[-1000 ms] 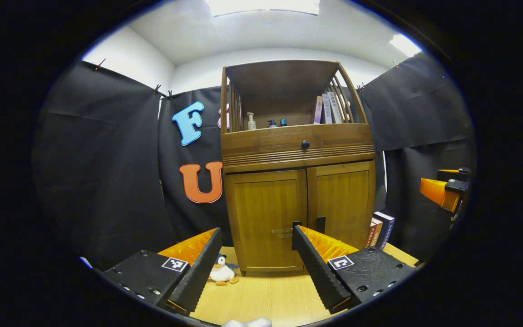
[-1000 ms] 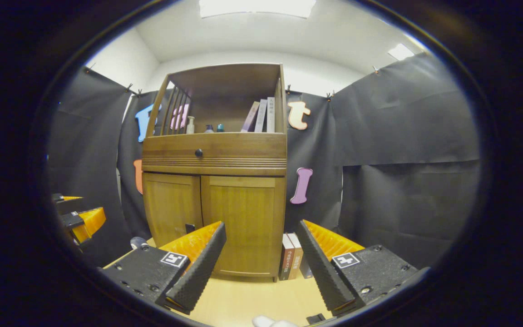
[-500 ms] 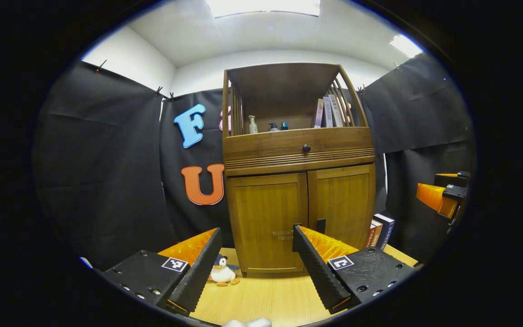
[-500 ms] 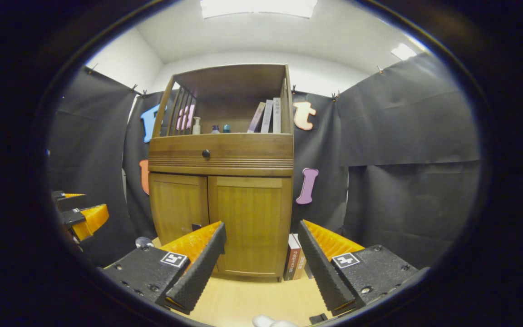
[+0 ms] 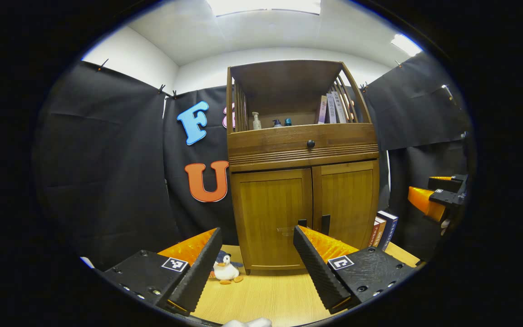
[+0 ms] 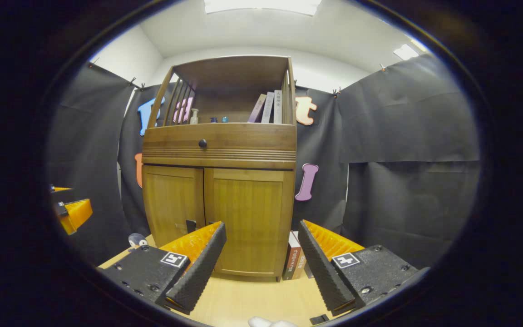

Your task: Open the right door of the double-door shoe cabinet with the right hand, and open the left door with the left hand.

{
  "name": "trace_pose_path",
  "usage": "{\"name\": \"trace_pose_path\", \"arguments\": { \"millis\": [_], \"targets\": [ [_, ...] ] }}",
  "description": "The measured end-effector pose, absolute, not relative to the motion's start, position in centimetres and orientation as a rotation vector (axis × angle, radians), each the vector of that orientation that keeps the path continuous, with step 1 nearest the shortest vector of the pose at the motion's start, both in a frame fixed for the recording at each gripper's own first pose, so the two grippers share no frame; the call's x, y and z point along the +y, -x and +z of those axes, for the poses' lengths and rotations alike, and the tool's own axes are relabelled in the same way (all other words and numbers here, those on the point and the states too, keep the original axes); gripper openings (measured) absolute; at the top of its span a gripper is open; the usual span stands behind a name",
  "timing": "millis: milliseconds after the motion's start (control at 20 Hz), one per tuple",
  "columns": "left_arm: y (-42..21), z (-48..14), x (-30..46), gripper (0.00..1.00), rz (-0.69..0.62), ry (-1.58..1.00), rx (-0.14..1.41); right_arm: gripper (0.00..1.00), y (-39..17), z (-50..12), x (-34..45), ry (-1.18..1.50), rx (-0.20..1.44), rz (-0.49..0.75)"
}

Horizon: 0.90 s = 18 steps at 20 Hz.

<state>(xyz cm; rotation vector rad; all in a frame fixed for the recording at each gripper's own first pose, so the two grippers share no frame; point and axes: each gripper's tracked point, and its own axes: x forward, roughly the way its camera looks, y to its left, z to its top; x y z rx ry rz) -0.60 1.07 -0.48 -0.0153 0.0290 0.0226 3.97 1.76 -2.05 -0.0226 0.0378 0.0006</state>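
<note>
- Since the earlier frames both cameras have edged closer to the shoe cabinet, which looms a little larger in each view; in the left gripper view the right gripper at 3 o'clock has sunk slightly, and in the right gripper view the left gripper at 9 o'clock has slid outward toward the edge
- Left gripper hangs in front of the cabinet with its fingers spread wide, holding nothing; the left door sits between them, shut, with its dark handle just above the right fingertip
- Right gripper likewise has its fingers parted and empty; the right door stands between them, shut; its handle is hidden behind the left finger, I cannot tell exactly where
- Both doors lie flush under the drawer with its round knob
- Open top shelf carries small bottles at 11 o'clock and leaning books at 1 o'clock
- Toy penguin lies on the wooden table at the cabinet's left foot, at 7 o'clock; more books stand against its right side at 4 o'clock
</note>
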Motion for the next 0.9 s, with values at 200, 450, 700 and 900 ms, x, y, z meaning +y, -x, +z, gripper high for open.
{"name": "trace_pose_path", "arguments": {
  "millis": [200, 450, 700, 900],
  "targets": [
    [0.7, -0.9, 1.7, 0.96, 0.036, 0.009, 0.039, 1.0, -7.7, -4.5, 4.1, 0.034, 0.053, 0.02],
    [1.1, -1.8, 2.2, 0.96, 0.051, 0.004, 0.061, 1.0, -13.3, -8.1, 8.2, 0.016, 0.081, 0.052],
    [1.3, -3.0, 2.6, 0.96, 0.066, 0.015, 0.087, 1.0, -19.4, -11.9, 11.8, -0.004, 0.113, 0.073],
    [1.5, -3.9, 3.2, 0.96, 0.092, 0.031, 0.105, 1.0, -23.9, -14.7, 13.5, -0.012, 0.156, 0.073]
  ]
}}
